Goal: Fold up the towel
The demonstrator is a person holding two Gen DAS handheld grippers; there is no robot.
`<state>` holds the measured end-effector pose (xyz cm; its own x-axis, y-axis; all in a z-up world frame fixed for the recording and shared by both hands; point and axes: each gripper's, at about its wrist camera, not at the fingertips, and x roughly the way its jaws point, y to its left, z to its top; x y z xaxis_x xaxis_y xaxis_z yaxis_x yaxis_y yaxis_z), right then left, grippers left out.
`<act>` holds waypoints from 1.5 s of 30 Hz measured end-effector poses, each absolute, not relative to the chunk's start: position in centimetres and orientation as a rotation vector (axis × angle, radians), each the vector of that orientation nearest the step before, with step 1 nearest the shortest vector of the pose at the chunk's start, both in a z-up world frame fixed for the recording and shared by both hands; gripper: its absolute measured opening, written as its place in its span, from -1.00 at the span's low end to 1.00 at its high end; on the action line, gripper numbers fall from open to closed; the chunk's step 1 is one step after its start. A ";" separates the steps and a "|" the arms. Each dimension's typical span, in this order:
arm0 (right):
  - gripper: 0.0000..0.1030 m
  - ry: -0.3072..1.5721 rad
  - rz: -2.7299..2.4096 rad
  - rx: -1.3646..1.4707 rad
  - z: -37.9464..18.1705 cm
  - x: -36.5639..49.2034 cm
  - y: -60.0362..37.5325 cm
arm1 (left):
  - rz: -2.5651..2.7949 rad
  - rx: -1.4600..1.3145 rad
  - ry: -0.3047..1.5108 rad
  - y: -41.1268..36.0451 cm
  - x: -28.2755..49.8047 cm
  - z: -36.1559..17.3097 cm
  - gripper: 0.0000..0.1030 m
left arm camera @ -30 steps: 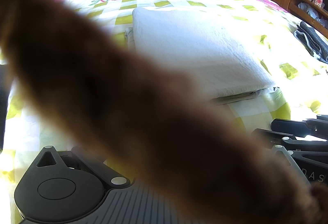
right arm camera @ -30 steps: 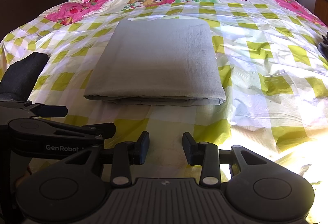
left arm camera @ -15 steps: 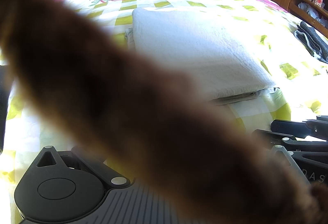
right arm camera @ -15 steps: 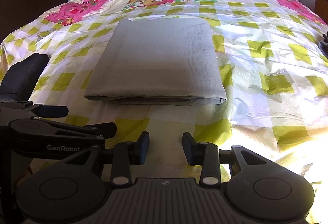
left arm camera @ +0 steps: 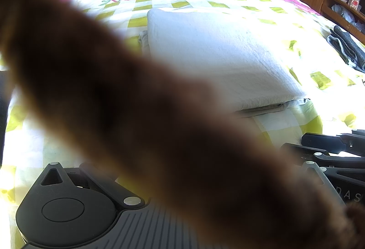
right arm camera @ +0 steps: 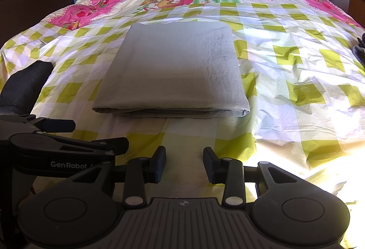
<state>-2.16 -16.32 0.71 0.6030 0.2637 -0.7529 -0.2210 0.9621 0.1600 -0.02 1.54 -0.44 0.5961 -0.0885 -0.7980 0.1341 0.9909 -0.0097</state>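
A: Where is the towel (right arm camera: 171, 71)?

B: It lies folded into a flat grey rectangle in the middle of the bed, on the bedspread (right arm camera: 285, 71) with green checks. Its near edge shows the stacked layers, and the top is smooth apart from a few faint creases.

A: And the right gripper (right arm camera: 184, 163)?

B: It sits low over the bedspread just in front of the towel's near edge, not touching it. Its two fingers stand apart with bare cloth between them, holding nothing.

A: What about the left gripper (right arm camera: 68, 141)?

B: From the right wrist view it shows at the near left, beside the right one, seen side-on. Its own camera is mostly covered by a blurred brown fuzzy thing (left arm camera: 159, 135) running from top left to bottom right, which hides the fingertips. I cannot tell whether it is open or closed.

A: Anything else on the bed?

B: A dark bundle of cloth (left arm camera: 346, 48) lies at the far right edge, well apart from the towel. A dark headboard (right arm camera: 34, 11) stands at the left.
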 end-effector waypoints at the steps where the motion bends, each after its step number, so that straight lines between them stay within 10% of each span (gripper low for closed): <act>1: -0.04 0.881 0.279 0.053 0.7 -2.2 -16.3 | -0.128 0.054 0.922 1.5 -0.1 -0.5 0.98; 45: -0.04 0.883 0.225 0.065 0.7 -1.9 -16.4 | -0.133 0.058 0.928 1.3 -0.1 -0.6 0.98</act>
